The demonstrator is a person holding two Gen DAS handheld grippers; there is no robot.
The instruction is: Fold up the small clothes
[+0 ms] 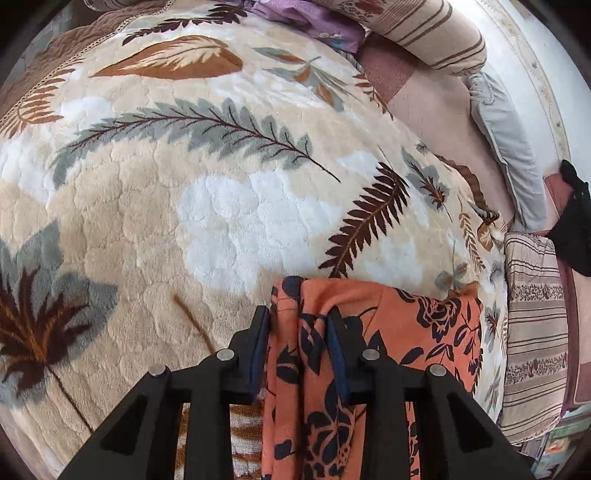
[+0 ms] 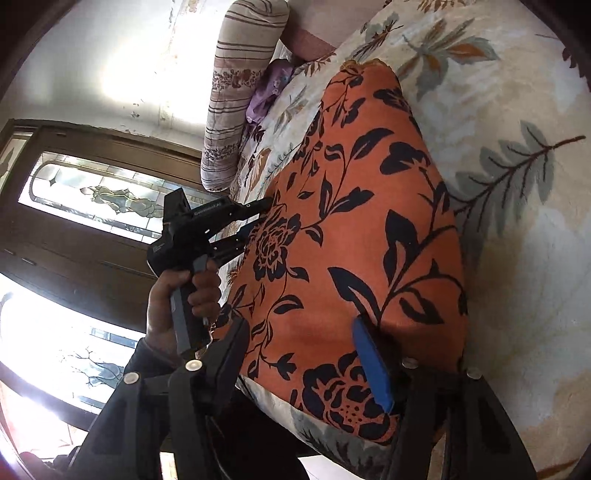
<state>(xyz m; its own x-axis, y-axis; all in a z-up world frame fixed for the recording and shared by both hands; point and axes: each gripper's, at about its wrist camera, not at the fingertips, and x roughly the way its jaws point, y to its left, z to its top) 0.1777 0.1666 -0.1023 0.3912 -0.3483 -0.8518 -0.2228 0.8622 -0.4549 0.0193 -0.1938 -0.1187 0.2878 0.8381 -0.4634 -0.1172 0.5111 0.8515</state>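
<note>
Cloth, orange with dark flowers, is bunched and pinched between the fingers of the left gripper, low on the leafy blanket. From the right wrist, the right gripper holds the cloth's near edge, and a hand holds the left gripper at its far edge.

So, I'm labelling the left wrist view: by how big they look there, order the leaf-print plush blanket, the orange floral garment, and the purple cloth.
1. Leaf-print plush blanket
2. Orange floral garment, inflated by nearness
3. Purple cloth, far, partly hidden
</note>
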